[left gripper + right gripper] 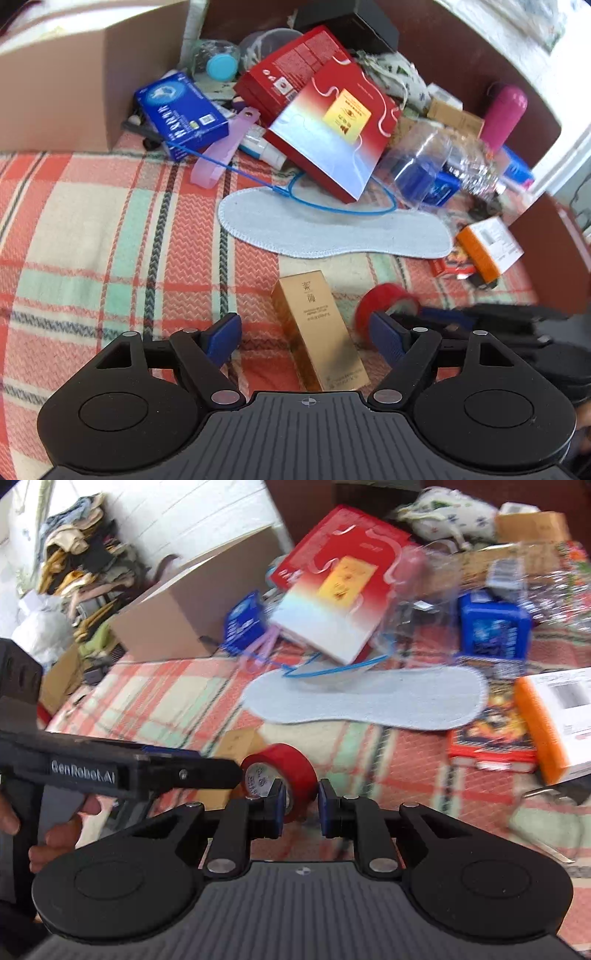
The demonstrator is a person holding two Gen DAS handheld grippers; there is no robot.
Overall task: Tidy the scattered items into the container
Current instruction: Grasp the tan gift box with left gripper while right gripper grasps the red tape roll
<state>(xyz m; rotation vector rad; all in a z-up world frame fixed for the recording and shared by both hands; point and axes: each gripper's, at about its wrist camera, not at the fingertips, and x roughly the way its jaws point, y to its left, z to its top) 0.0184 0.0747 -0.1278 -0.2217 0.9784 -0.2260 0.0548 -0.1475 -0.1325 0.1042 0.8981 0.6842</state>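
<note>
A gold carton lies on the plaid cloth between the open fingers of my left gripper, touching neither pad. My right gripper is shut on a red tape roll, gripping one side of its ring; the roll also shows in the left wrist view just right of the gold carton. The left gripper's body reaches in from the left in the right wrist view. The cardboard box container stands at the back left, also seen in the right wrist view.
A pale insole, a blue cable, a red gift box, a blue box, a clear plastic bottle, a pink bottle and an orange-white box clutter the cloth beyond. Clothes pile at far left.
</note>
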